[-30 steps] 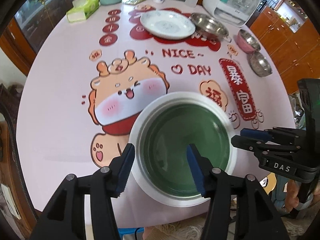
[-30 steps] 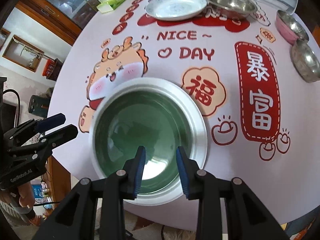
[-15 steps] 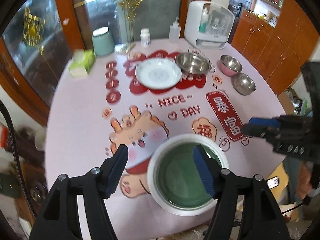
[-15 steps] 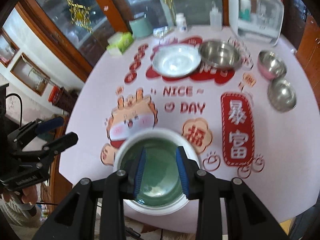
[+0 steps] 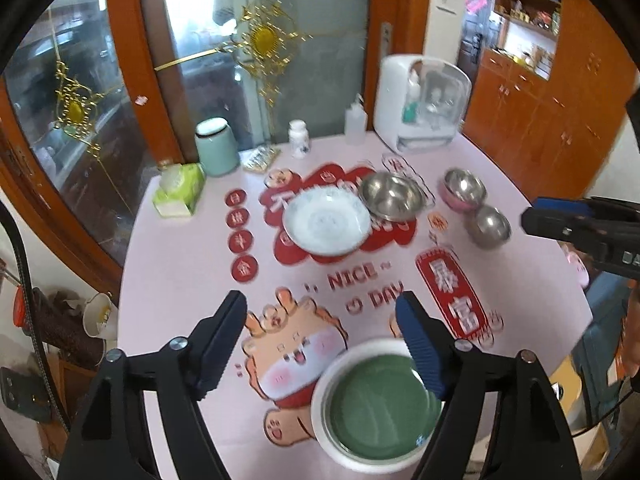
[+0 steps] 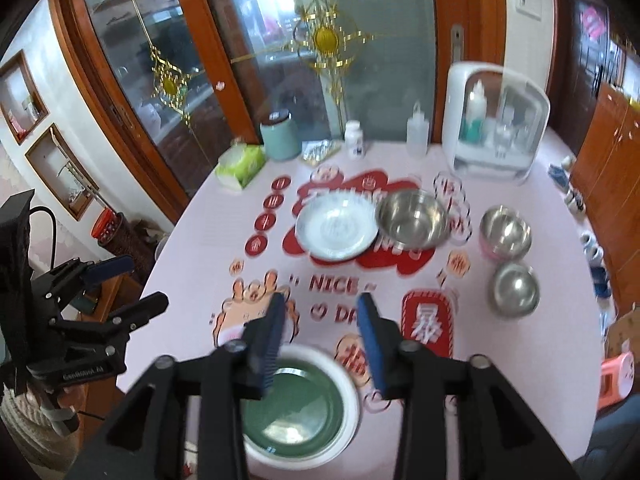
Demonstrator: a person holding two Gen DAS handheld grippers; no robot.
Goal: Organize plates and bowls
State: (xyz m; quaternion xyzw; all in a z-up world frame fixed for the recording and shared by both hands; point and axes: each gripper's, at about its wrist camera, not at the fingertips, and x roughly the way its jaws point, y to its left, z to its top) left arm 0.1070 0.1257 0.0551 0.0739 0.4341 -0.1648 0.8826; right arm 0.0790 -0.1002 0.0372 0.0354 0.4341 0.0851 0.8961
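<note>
Green plate sits alone at the near table edge | left gripper and right gripper have just been opening, fingers apart, nothing between them | next: go slow, grab one rim, stack like with like

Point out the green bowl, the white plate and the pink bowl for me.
green bowl (image 5: 380,408), left wrist view, on its green inside.
white plate (image 6: 337,226), right wrist view, on its centre.
pink bowl (image 5: 460,201), left wrist view, on its pink outer wall.
</note>
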